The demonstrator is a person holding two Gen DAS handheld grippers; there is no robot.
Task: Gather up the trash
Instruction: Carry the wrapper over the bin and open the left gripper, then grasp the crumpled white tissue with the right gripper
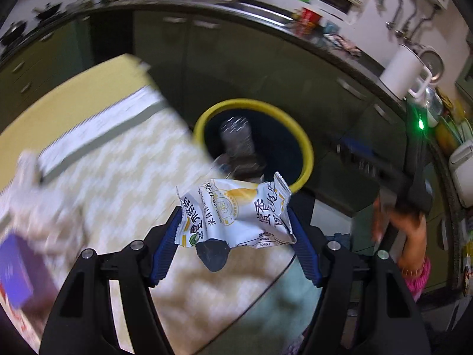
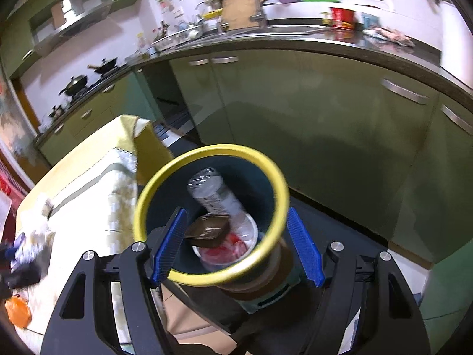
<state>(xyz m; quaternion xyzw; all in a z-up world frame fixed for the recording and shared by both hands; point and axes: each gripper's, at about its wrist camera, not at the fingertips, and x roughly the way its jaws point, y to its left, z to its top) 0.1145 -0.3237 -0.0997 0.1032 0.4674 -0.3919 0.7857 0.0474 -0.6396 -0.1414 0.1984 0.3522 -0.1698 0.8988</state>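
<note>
My left gripper (image 1: 235, 213) is shut on a white and yellow snack wrapper (image 1: 236, 210), pinched crosswise between the blue pads, with a dark piece (image 1: 212, 256) hanging under it. It hovers over the table's edge, just short of the yellow-rimmed dark bin (image 1: 307, 153). Looking down into the bin (image 2: 212, 149), I see a clear plastic bottle (image 2: 212, 195), a dark flat tin (image 2: 207, 230) and a white bowl with red scraps (image 2: 236, 251). My right gripper (image 2: 235, 211) hangs open above the bin with nothing between its pads; the left wrist view shows the right gripper (image 1: 354, 153) right of the bin.
The table (image 1: 88, 88) has a yellow cloth and a white patterned mat (image 1: 133, 183). Crumpled tissues (image 2: 35, 233), a purple box (image 1: 17, 269) and an orange item (image 2: 17, 310) lie on it. Green cabinets (image 2: 310, 118) and a cluttered counter run behind. A hand with a pink sleeve (image 1: 414, 236) holds the right gripper.
</note>
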